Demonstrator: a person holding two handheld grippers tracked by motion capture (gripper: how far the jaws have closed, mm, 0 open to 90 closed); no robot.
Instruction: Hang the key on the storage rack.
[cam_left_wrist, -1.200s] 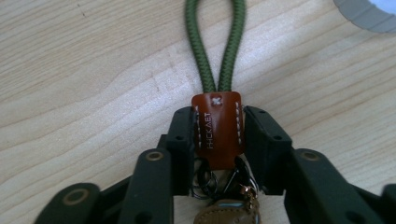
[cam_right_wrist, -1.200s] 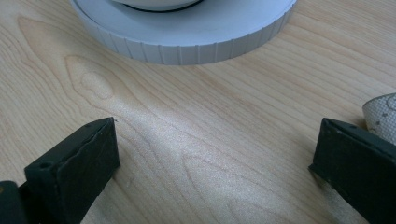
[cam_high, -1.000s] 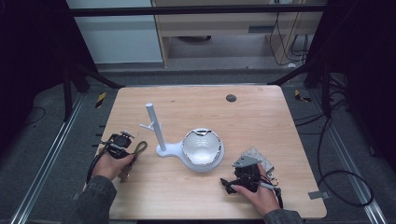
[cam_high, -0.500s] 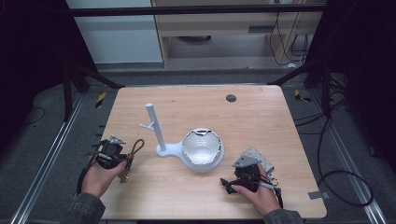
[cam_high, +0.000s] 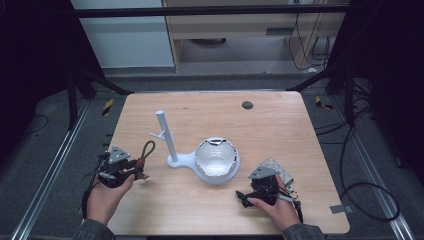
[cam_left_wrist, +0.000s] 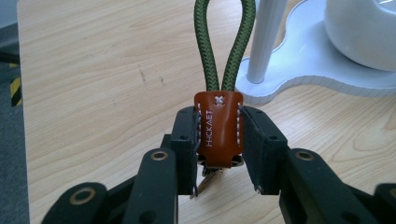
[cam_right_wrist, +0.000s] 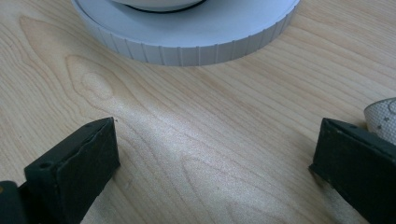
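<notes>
A key strap, a green rope loop (cam_left_wrist: 225, 42) with a brown leather tab (cam_left_wrist: 218, 130), is clamped by its tab in my left gripper (cam_left_wrist: 218, 140), which is shut on it. In the high view that gripper (cam_high: 137, 170) hovers near the table's left front, with the loop (cam_high: 148, 148) pointing toward a white stand. The stand has an upright post (cam_high: 164, 131) with a side peg and a round bowl (cam_high: 215, 157) on its base. My right gripper (cam_high: 245, 196) rests at the right front, and its jaws (cam_right_wrist: 212, 163) are open over bare wood just before the stand's ribbed base (cam_right_wrist: 187, 39).
A grey mesh-like object (cam_high: 276, 169) lies beside my right hand, and its edge (cam_right_wrist: 384, 116) touches the right jaw's side. A dark round hole (cam_high: 247, 105) marks the far part of the wooden table (cam_high: 280, 125). Cables trail off both front corners.
My left hand has drawn back toward the table's near left and risen, carrying the key strap with it. The right hand has stayed put.
</notes>
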